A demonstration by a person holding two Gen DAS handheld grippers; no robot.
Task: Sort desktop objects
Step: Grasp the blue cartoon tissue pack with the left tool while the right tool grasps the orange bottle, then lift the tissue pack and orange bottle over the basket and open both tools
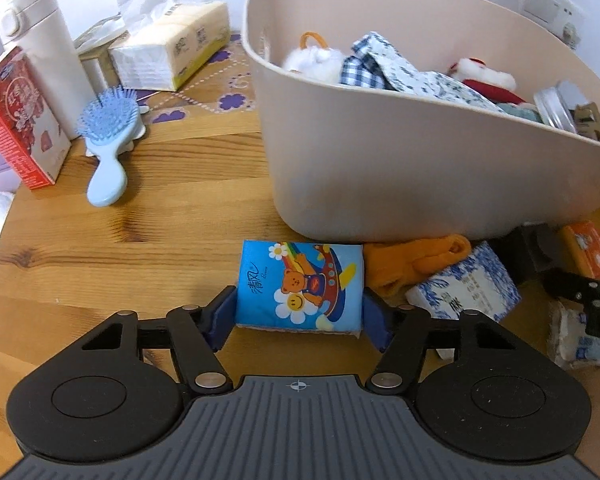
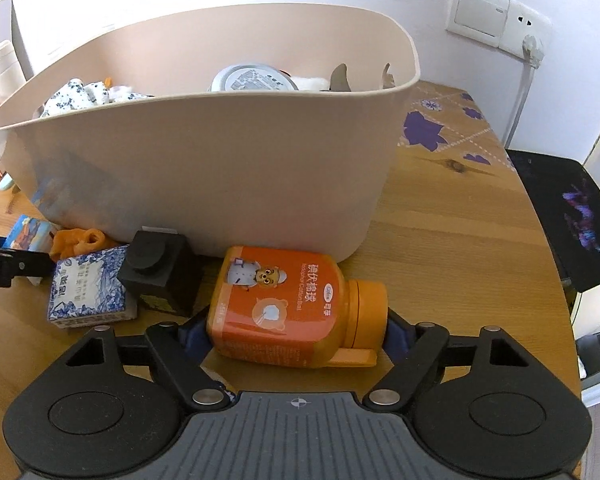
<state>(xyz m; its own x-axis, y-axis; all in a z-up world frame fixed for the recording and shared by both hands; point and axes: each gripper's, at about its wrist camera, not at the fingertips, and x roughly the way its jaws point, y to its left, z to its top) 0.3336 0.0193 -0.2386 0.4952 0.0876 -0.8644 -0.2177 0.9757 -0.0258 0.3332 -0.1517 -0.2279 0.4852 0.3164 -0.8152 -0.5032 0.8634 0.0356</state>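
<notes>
A blue cartoon tissue pack (image 1: pixel 300 280) lies on the wooden table just in front of the beige bin (image 1: pixel 380 160). My left gripper (image 1: pixel 299 316) straddles it, its blue pads touching both short sides. In the right wrist view an orange cotton-ball bottle (image 2: pixel 284 296) lies on its side before the same bin (image 2: pixel 220 168). My right gripper (image 2: pixel 296 334) has one pad against the bottle's base and the other against its cap. The bin holds cloths, plush toys and a round tin.
An orange cloth (image 1: pixel 412 264), a blue-and-white tissue pack (image 1: pixel 468 288) and a black box (image 2: pixel 160 276) lie between the two grippers. A blue hairbrush (image 1: pixel 108 140), red carton (image 1: pixel 18 120), white flask (image 1: pixel 40 48) and tissue box (image 1: pixel 172 52) stand at left. The table's edge (image 2: pixel 556 280) runs close on the right.
</notes>
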